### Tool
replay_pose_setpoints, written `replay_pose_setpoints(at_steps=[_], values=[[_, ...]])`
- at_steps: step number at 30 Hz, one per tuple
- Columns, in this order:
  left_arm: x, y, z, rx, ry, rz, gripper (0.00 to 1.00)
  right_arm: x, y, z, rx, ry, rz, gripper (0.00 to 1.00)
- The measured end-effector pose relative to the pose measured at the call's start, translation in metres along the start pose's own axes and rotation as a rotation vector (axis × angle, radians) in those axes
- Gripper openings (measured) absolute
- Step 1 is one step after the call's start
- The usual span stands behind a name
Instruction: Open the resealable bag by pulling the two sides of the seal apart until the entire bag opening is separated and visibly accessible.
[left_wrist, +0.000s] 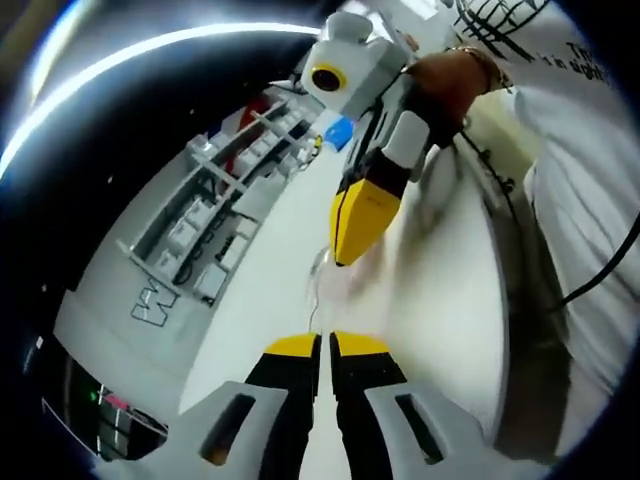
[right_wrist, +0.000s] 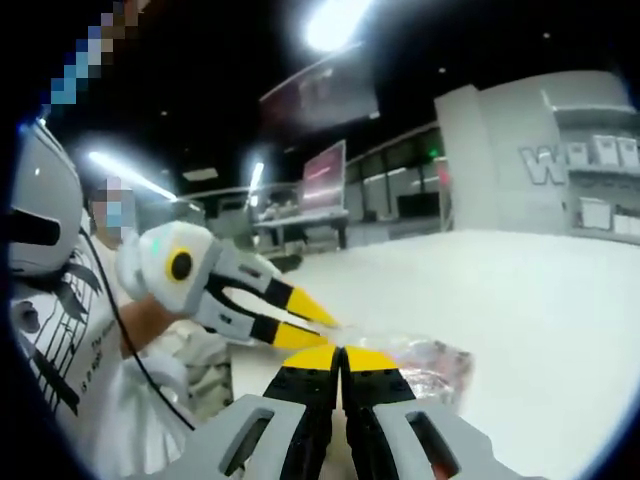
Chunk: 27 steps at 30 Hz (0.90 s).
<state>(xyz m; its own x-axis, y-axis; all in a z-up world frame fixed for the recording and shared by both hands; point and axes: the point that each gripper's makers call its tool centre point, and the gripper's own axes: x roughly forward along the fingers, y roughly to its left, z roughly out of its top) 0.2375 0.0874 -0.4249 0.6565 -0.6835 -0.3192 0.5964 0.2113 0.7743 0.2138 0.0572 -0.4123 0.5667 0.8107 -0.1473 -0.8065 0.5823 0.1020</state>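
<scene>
A clear resealable bag (right_wrist: 425, 365) with pinkish contents lies on the white table (right_wrist: 530, 300), just beyond my right gripper (right_wrist: 340, 352). That gripper's yellow-tipped jaws are pressed together at the bag's near edge. My left gripper (right_wrist: 330, 323) comes in from the left, and its tips meet at the same edge. In the left gripper view the bag's thin film (left_wrist: 322, 285) rises between my left gripper (left_wrist: 325, 340), shut at the bottom, and the right gripper (left_wrist: 343, 258), pointing down at it from above. The seal itself is too faint to make out.
A person in a white printed shirt (left_wrist: 590, 200) holds the right gripper with one hand (left_wrist: 450, 85); a black cable hangs beside them. A grey shelving unit (left_wrist: 200, 230) with a W sign stands beyond the table's far edge. Bare tabletop (left_wrist: 450, 300) surrounds the bag.
</scene>
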Motion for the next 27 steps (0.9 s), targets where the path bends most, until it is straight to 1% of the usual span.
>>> replay_pose_setpoints(at_steps=[9,14,17,18,19,21,22,23,24,27], values=[[0.001,0.004,-0.003,0.004,0.002,0.038,0.01,-0.001,0.001,-0.001,0.005,0.006,0.003,0.00],[0.000,0.003,-0.004,0.050,0.006,0.050,0.01,-0.001,0.005,-0.003,0.006,0.019,0.025,0.00],[0.000,0.002,-0.007,0.058,0.008,0.043,0.01,-0.008,0.002,0.000,0.009,0.024,0.031,0.03],[0.000,0.001,-0.008,0.057,0.008,0.039,0.01,-0.012,0.001,0.004,0.031,0.010,0.032,0.04],[-0.001,0.000,-0.009,0.057,0.008,0.038,0.01,-0.015,0.000,0.010,0.060,-0.020,0.034,0.05],[-0.001,0.000,-0.009,0.054,0.004,0.040,0.01,-0.020,-0.002,0.025,0.124,-0.087,0.043,0.05],[-0.001,0.001,-0.007,0.049,-0.005,0.047,0.01,-0.022,-0.003,0.035,0.165,-0.131,0.057,0.06],[-0.002,0.002,-0.005,0.046,-0.015,0.056,0.01,-0.023,-0.003,0.042,0.194,-0.160,0.063,0.06],[-0.002,0.003,-0.003,0.046,-0.022,0.061,0.01,-0.023,-0.004,0.047,0.221,-0.184,0.071,0.07],[-0.004,0.009,0.005,0.057,-0.052,0.088,0.01,-0.022,-0.007,0.055,0.279,-0.229,0.080,0.08]])
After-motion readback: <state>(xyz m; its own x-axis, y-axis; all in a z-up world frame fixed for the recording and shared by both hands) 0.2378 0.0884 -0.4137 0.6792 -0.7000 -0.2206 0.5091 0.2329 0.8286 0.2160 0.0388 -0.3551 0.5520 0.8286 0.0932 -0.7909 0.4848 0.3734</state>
